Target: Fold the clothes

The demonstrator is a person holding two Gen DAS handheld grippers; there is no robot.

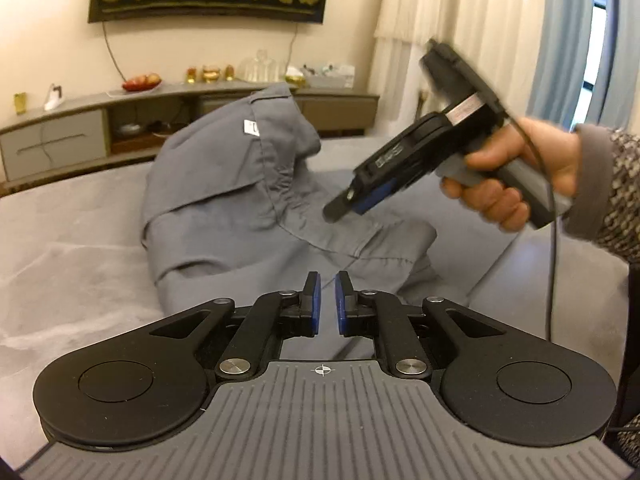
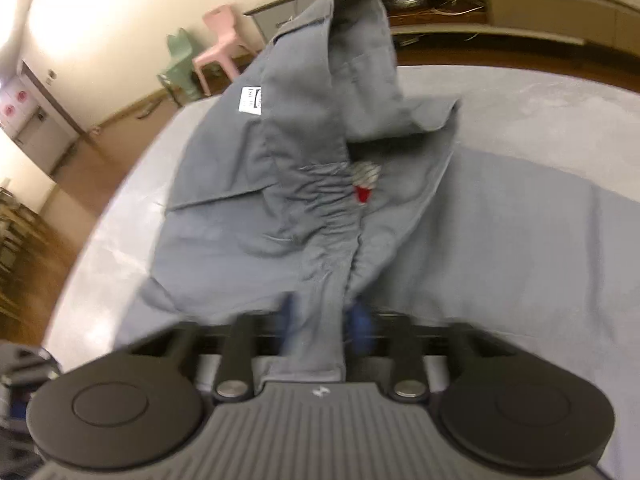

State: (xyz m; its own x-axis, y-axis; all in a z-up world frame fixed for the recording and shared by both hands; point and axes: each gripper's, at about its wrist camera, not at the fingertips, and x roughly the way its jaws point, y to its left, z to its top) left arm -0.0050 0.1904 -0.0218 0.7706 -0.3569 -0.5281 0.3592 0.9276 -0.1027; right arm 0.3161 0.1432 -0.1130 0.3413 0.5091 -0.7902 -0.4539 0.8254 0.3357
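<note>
A grey garment (image 1: 224, 184) with a white label (image 1: 251, 127) lies bunched on a grey padded surface (image 1: 80, 248), its far part standing up in a hump. My left gripper (image 1: 327, 300) hovers over the near hem, its blue pads (image 1: 316, 300) almost together with nothing between them. A hand holds my right gripper (image 1: 336, 210) just above the garment's middle. In the right wrist view, a strip of the garment (image 2: 316, 320) runs between the blurred, spread fingers of the right gripper (image 2: 324, 320). A red and striped patch (image 2: 364, 184) shows at a fold.
A low cabinet (image 1: 72, 136) with a fruit bowl (image 1: 142, 82) and glassware lines the far wall. Curtains (image 1: 480, 40) hang at the right. A pink chair (image 2: 218, 44) and a green one (image 2: 180, 60) stand on the wooden floor (image 2: 36, 248) beyond the surface's left edge.
</note>
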